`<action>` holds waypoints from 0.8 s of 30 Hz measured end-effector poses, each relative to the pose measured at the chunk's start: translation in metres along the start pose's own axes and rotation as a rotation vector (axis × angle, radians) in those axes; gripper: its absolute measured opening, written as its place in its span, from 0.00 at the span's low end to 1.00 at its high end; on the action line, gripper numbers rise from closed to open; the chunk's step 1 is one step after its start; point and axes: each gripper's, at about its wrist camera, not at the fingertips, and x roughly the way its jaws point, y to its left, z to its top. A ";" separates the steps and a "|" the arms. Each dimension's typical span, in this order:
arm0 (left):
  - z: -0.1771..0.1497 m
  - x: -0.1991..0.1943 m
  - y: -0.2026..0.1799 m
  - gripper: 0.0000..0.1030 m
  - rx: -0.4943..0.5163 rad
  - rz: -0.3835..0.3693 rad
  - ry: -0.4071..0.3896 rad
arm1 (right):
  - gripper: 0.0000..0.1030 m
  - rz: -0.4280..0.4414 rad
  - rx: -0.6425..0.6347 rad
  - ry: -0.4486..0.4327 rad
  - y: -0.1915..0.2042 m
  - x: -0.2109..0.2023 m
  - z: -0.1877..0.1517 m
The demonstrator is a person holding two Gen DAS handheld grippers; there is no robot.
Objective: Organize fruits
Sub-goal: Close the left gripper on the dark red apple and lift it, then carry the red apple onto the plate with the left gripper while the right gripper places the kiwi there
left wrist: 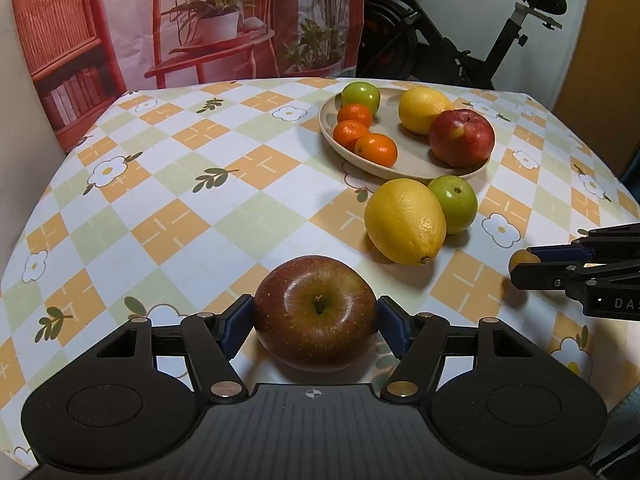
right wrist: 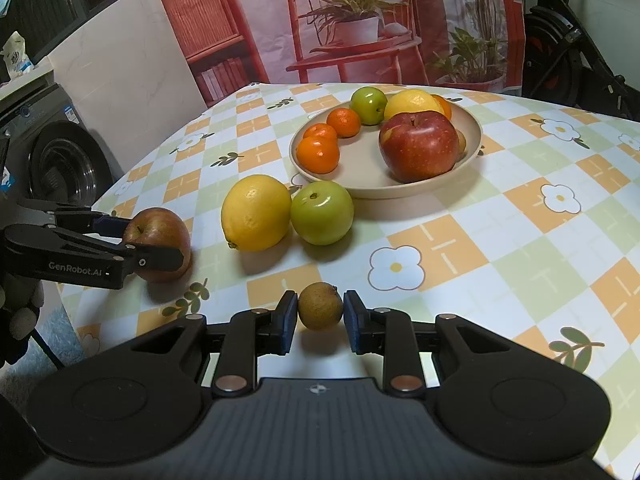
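With the left gripper clamped on the dark red apple and the right gripper pinching the small brown round fruit near the table's front, each should lift straight, then lower gently into the beige plate.

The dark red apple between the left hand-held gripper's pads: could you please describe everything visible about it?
The dark red apple is round, glossy and deep red with greenish-brown tones around its stem hollow, which faces up toward the camera. It sits at the near edge of the checked tablecloth, apart from the plate and the other fruit. The left hand-held gripper clasps it, one blue pad pressed on each side. Its underside is hidden.
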 end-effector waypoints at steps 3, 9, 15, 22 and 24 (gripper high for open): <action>0.000 0.001 0.000 0.67 -0.003 -0.002 -0.001 | 0.27 0.000 -0.001 0.000 0.000 0.000 0.000; 0.000 -0.001 -0.001 0.67 -0.013 -0.026 -0.006 | 0.27 -0.002 0.000 -0.004 0.000 -0.001 0.000; 0.004 -0.009 -0.002 0.67 -0.015 -0.030 -0.036 | 0.27 -0.002 -0.006 -0.011 0.000 -0.003 0.002; 0.021 -0.023 0.002 0.67 -0.036 -0.027 -0.093 | 0.27 -0.010 -0.018 -0.042 -0.001 -0.014 0.014; 0.027 -0.028 0.002 0.67 -0.034 -0.028 -0.112 | 0.27 -0.015 -0.023 -0.059 0.000 -0.018 0.020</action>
